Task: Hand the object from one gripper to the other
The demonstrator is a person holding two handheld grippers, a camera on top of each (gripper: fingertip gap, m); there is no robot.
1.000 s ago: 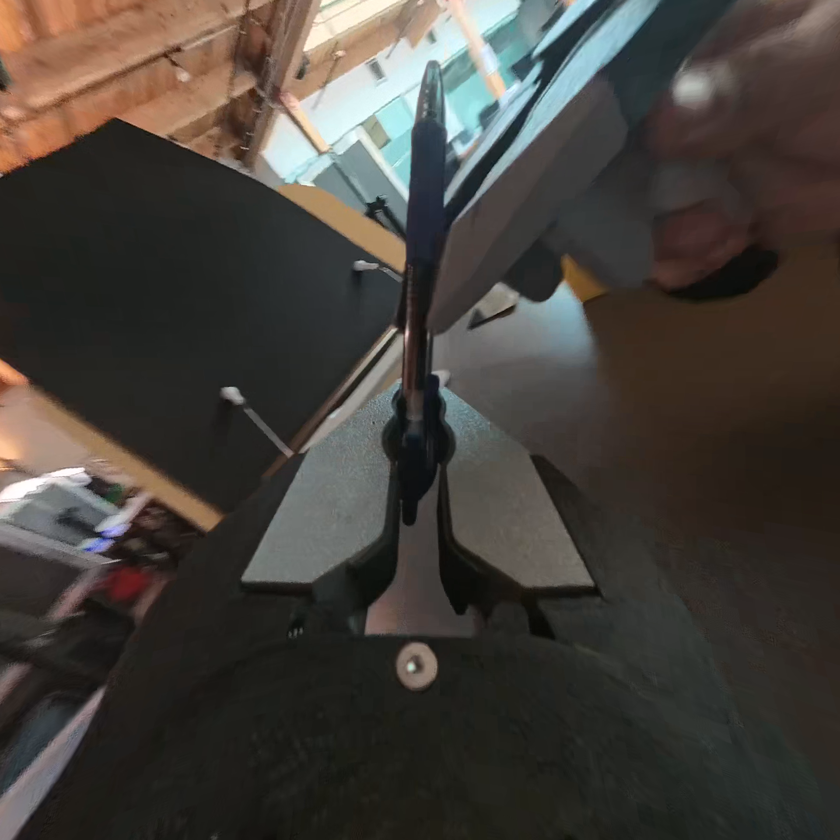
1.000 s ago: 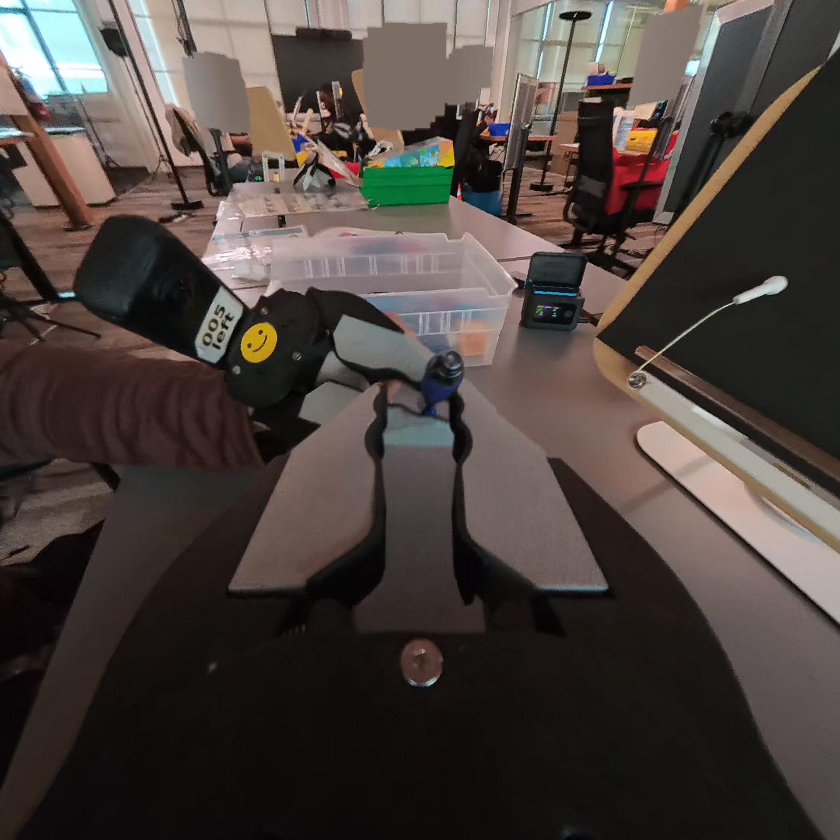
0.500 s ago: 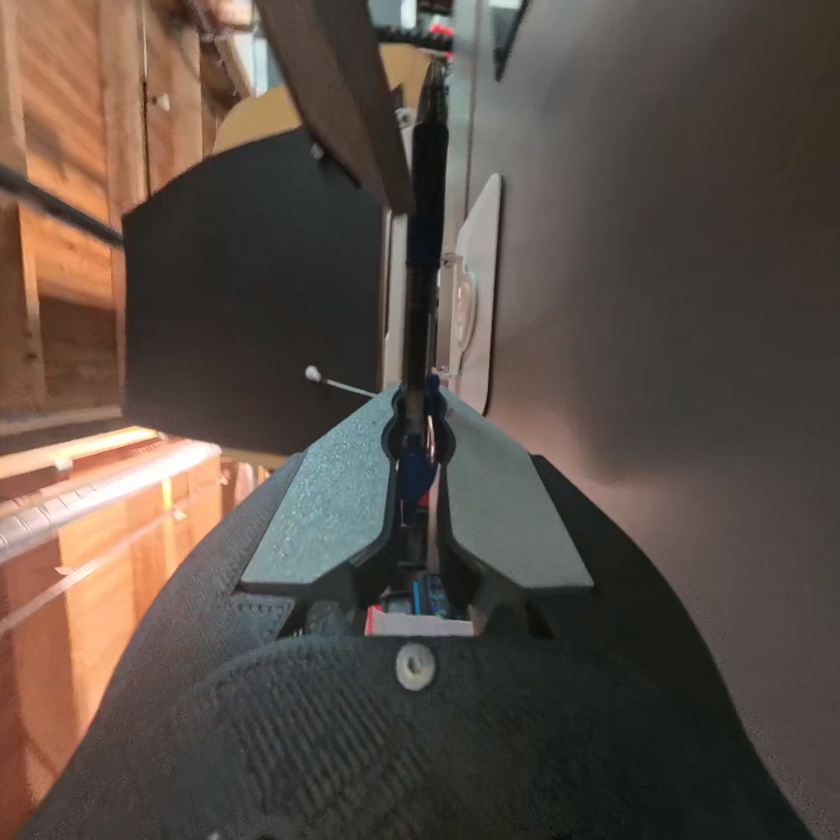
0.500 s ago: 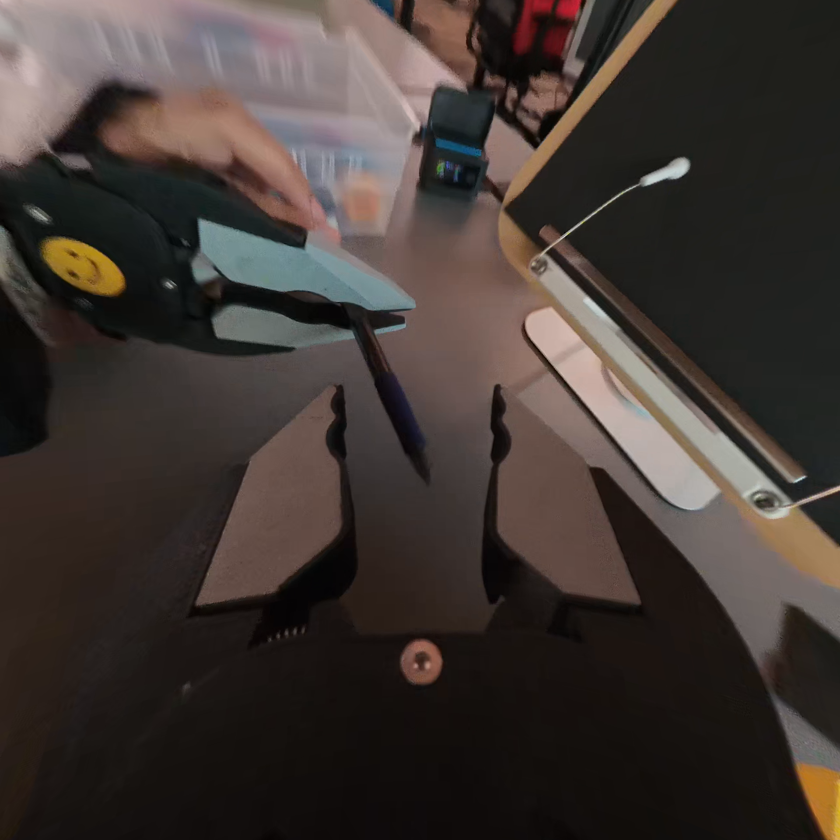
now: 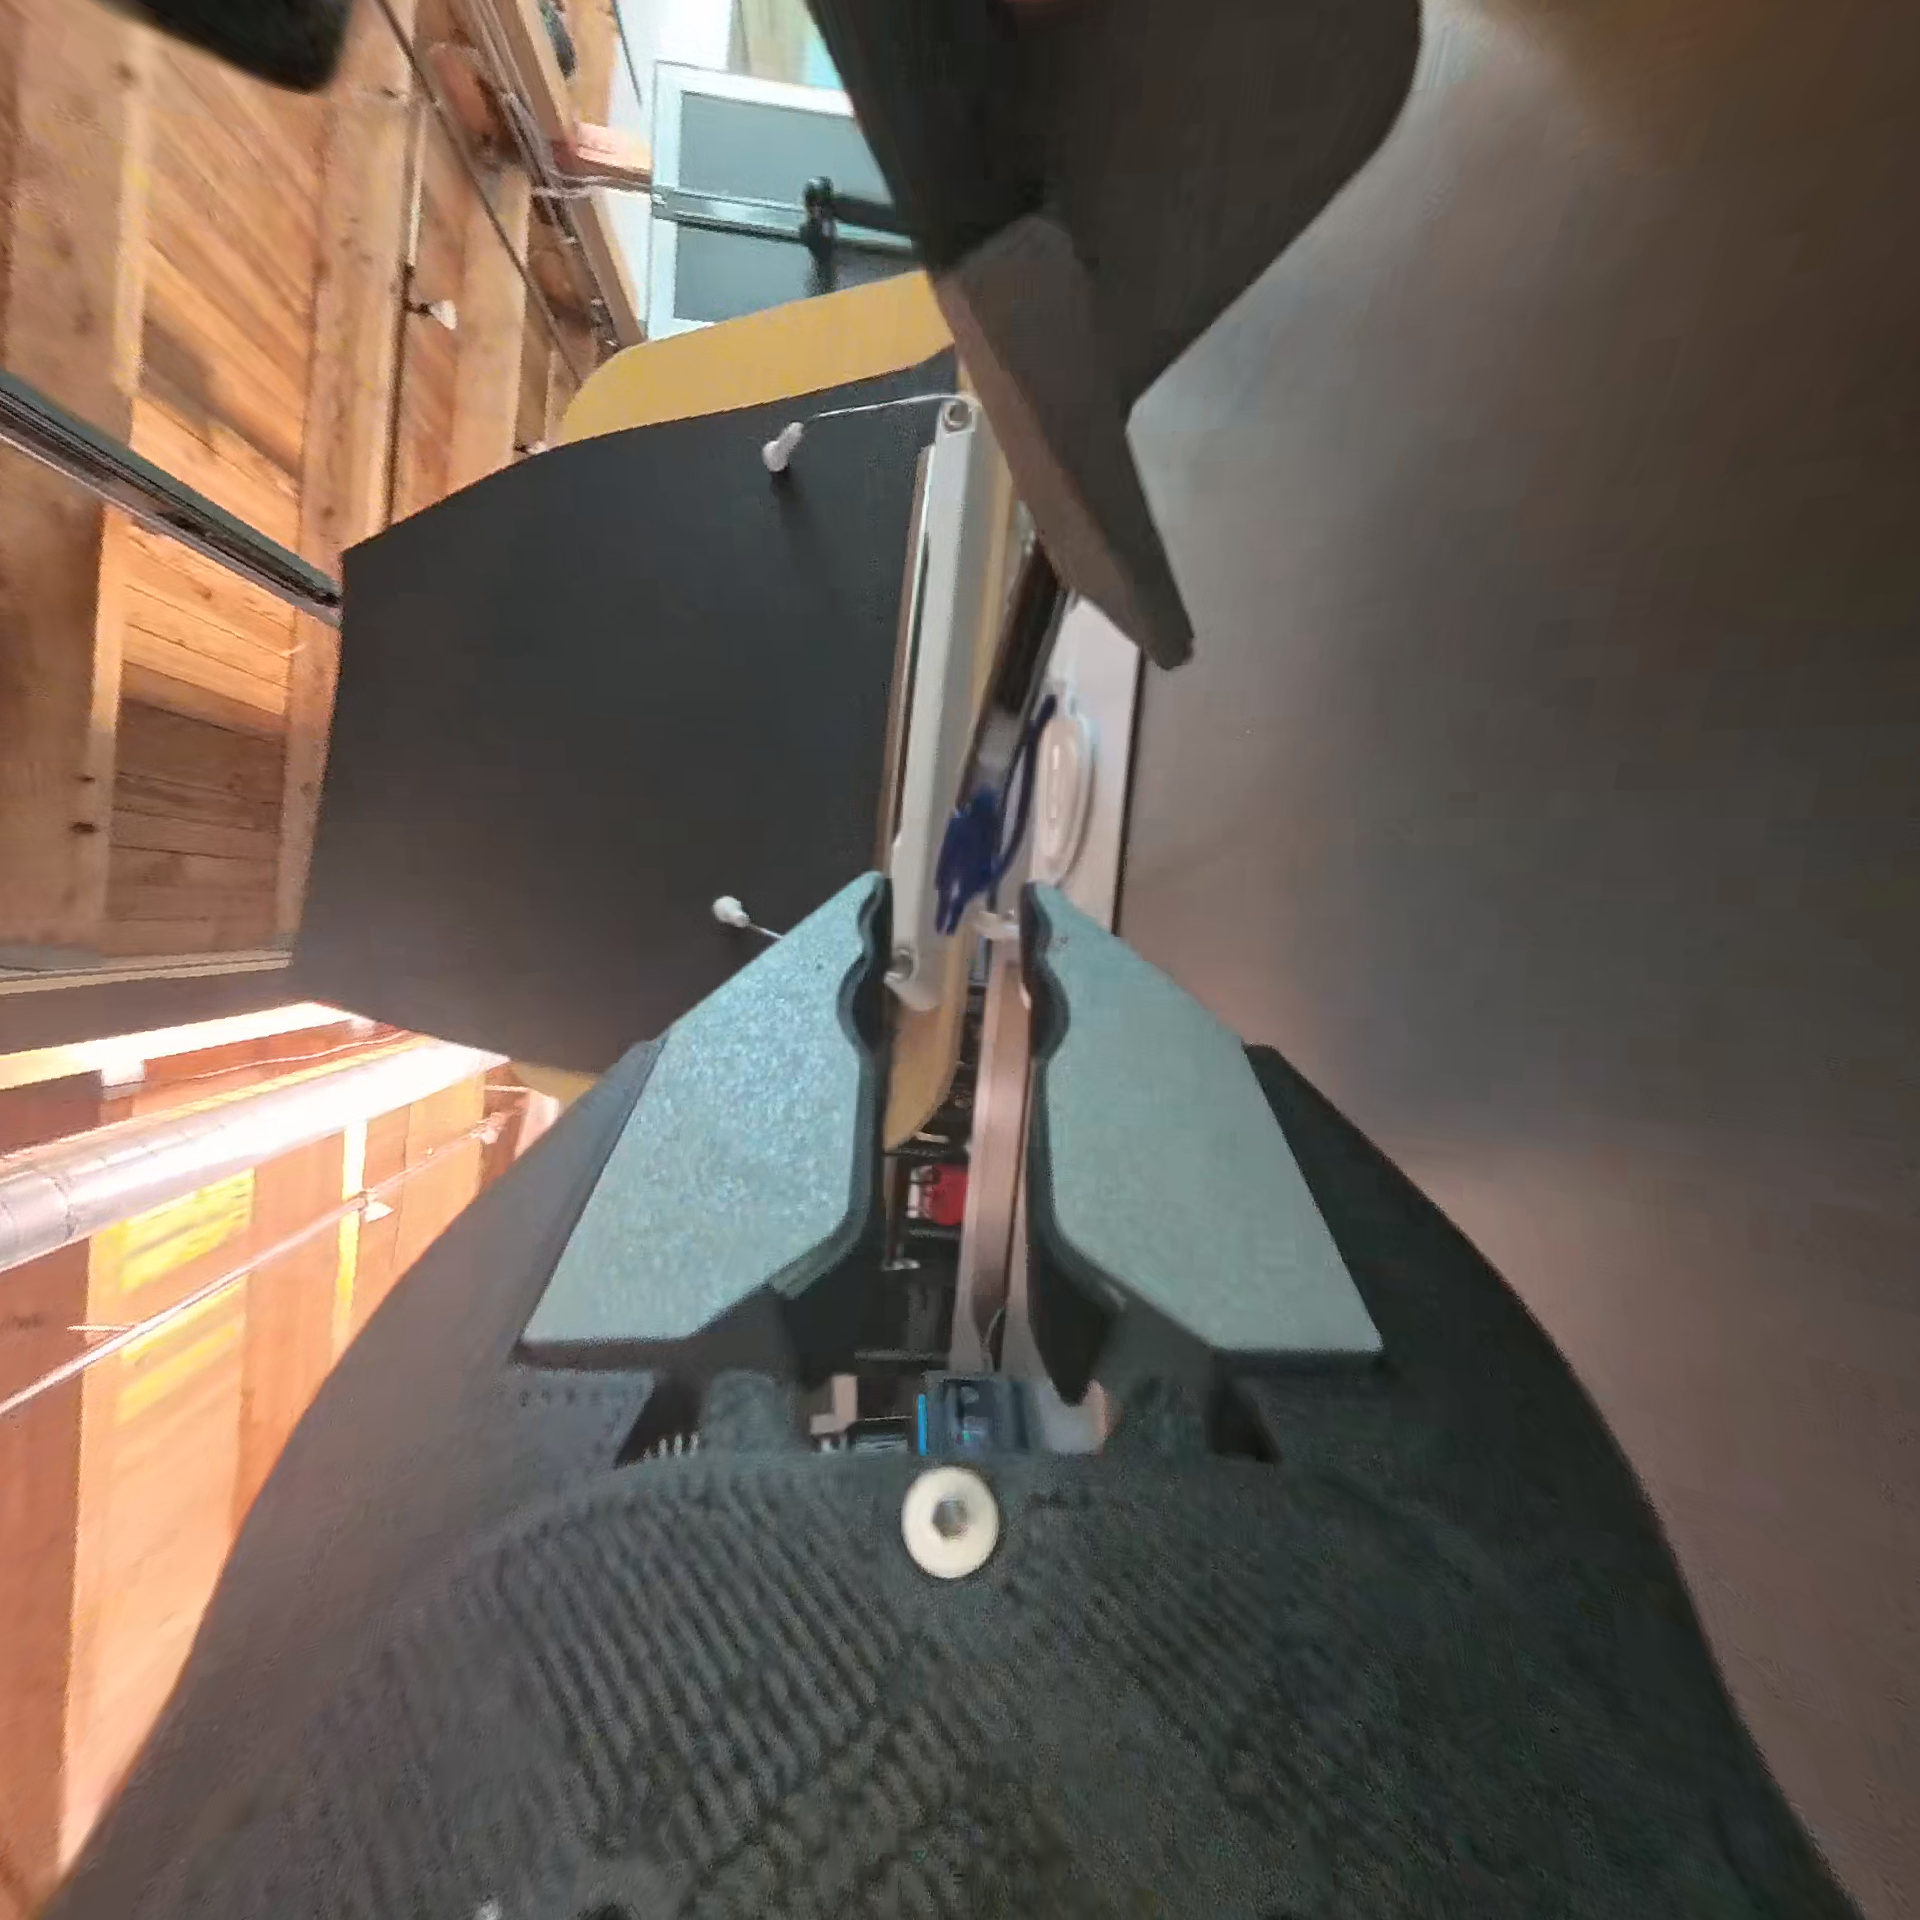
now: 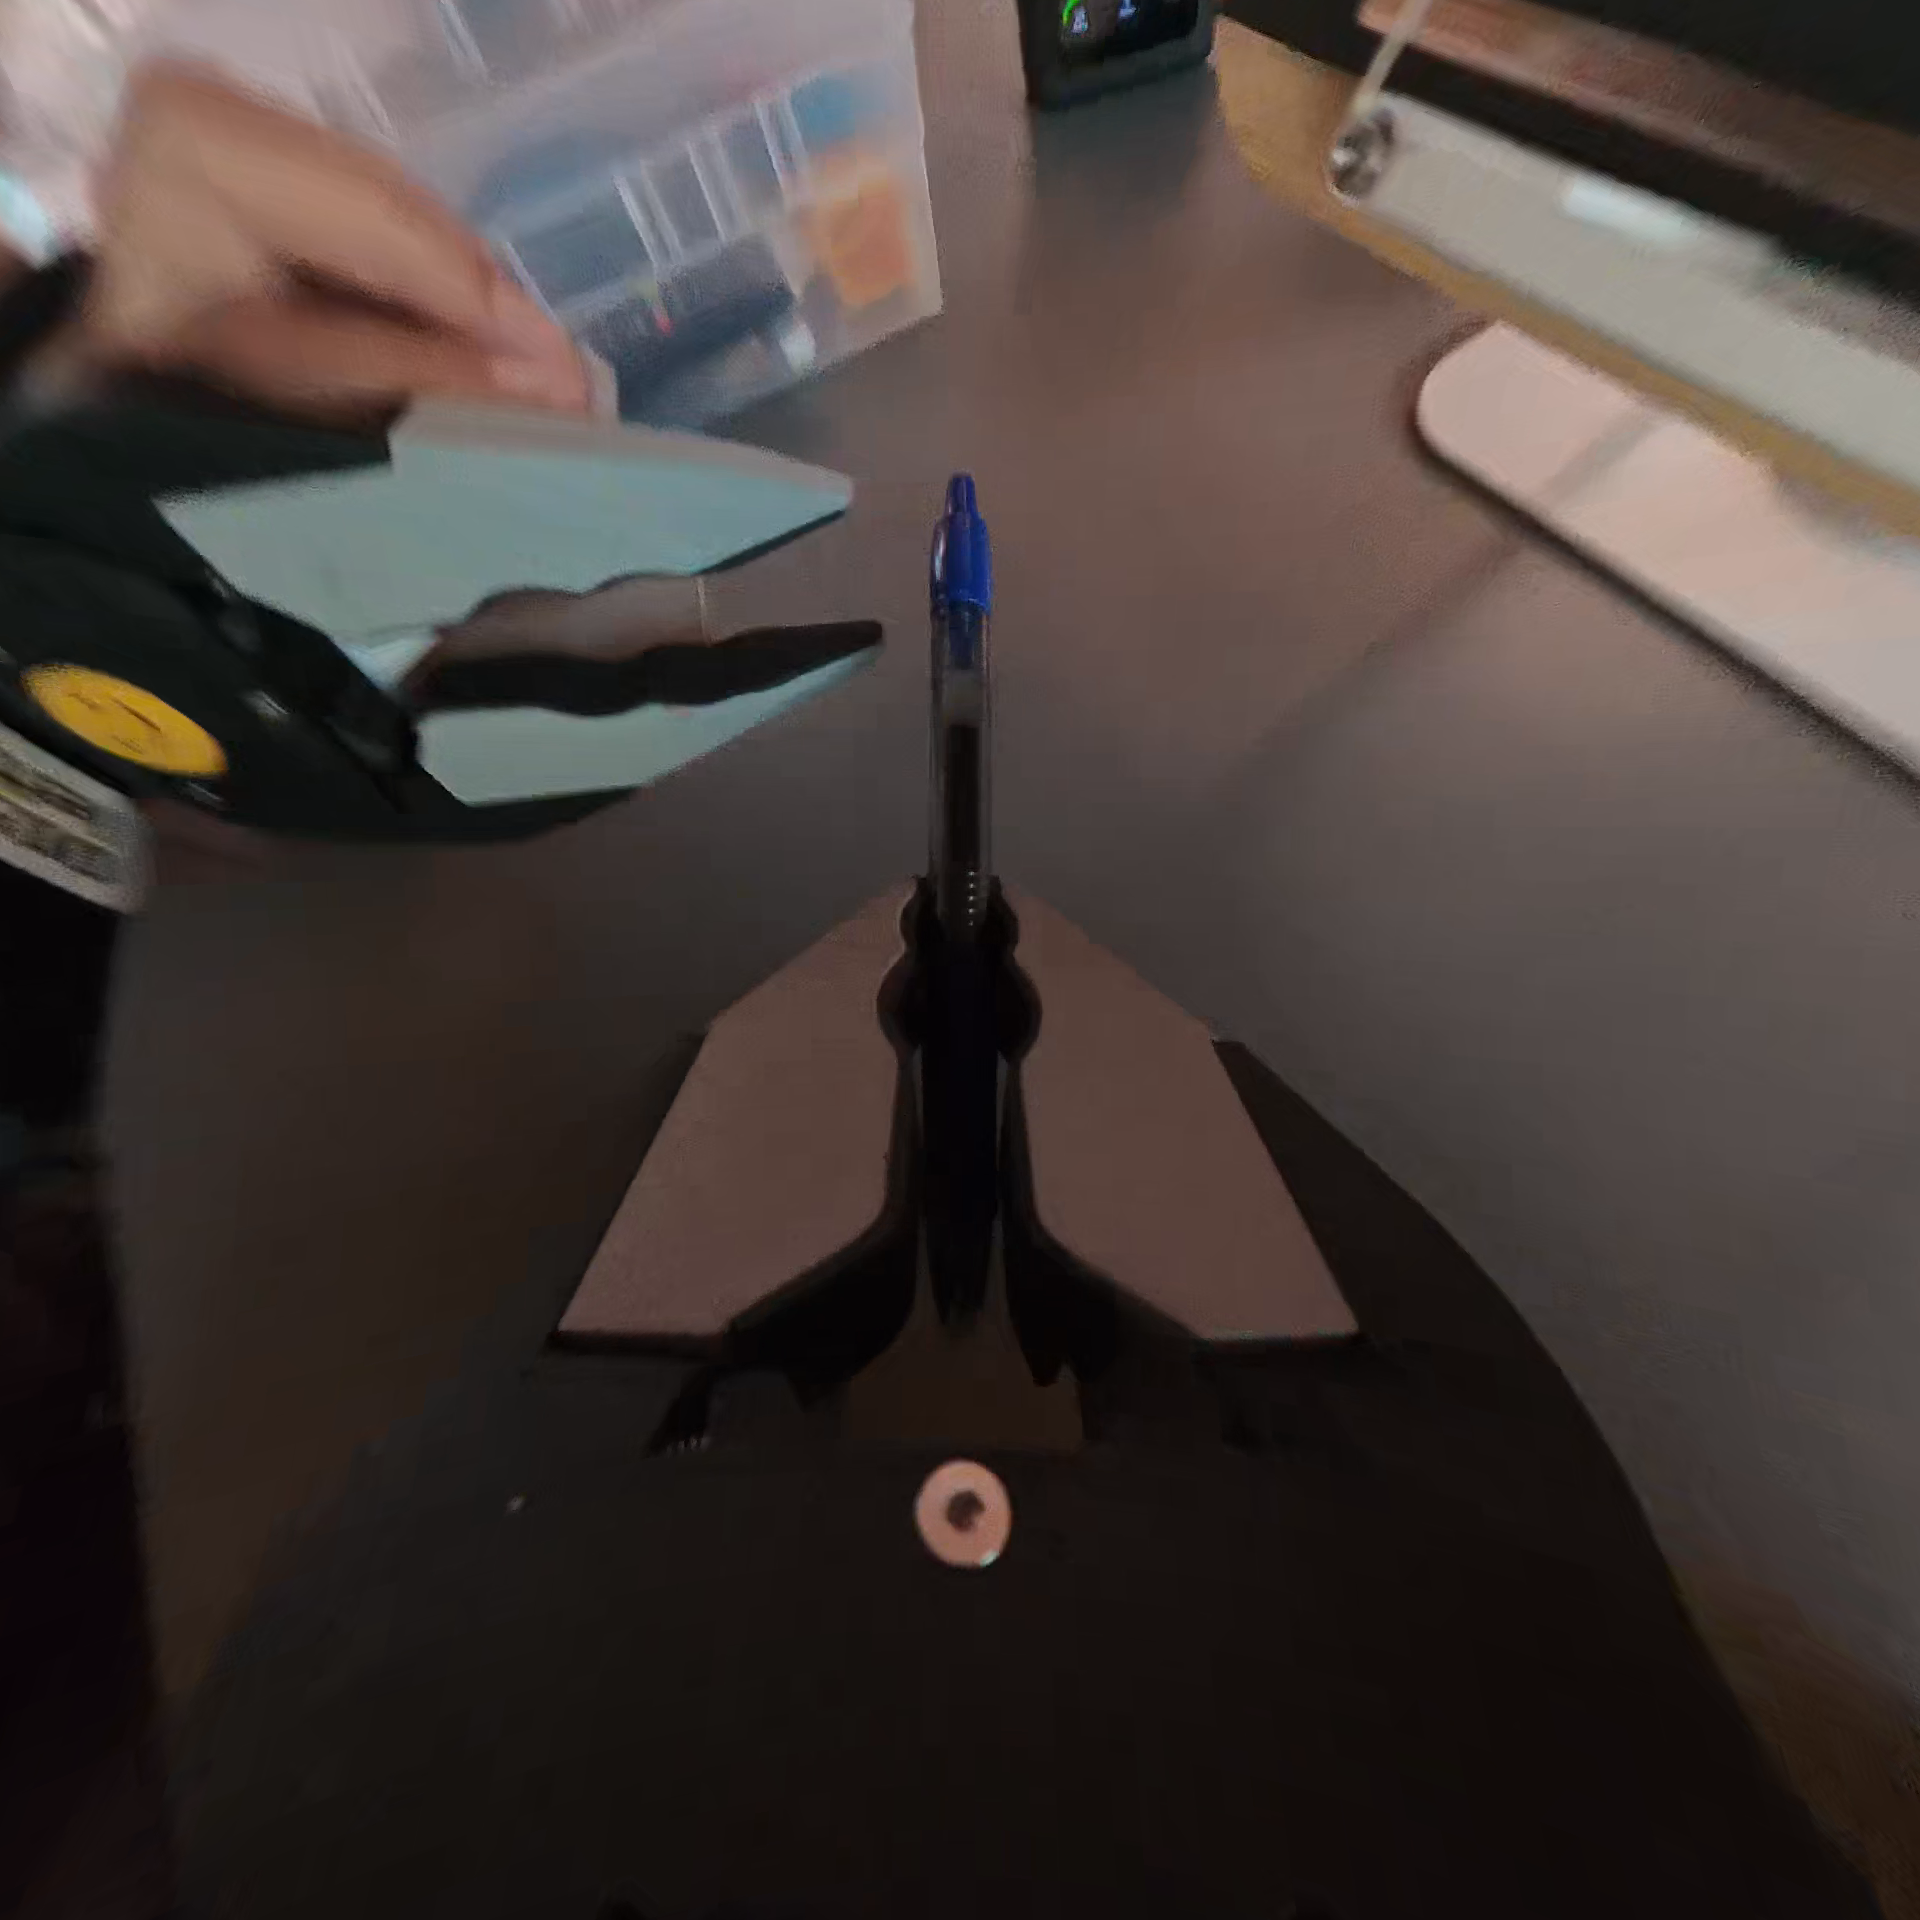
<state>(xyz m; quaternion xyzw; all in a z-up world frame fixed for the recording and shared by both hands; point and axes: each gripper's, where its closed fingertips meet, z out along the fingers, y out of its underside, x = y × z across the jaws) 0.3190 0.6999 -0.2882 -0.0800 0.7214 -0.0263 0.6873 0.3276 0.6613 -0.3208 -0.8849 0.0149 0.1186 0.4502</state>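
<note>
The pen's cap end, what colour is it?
Blue on the pen, clearest in the right wrist view, clamped in the right gripper.

Under my fingers is a dark grey table (image 6: 1299, 727). A clear plastic box (image 6: 727, 208) sits at its far edge, with a small black gadget (image 6: 1117, 42) beside it.

Grey wedge-shaped fingers (image 5: 717, 1132) on black textured body, one silver screw (image 5: 950, 1536).

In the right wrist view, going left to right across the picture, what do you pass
Left hand-held gripper → blue pen held upright in the right hand-held gripper → white stand base on the dark table.
</note>
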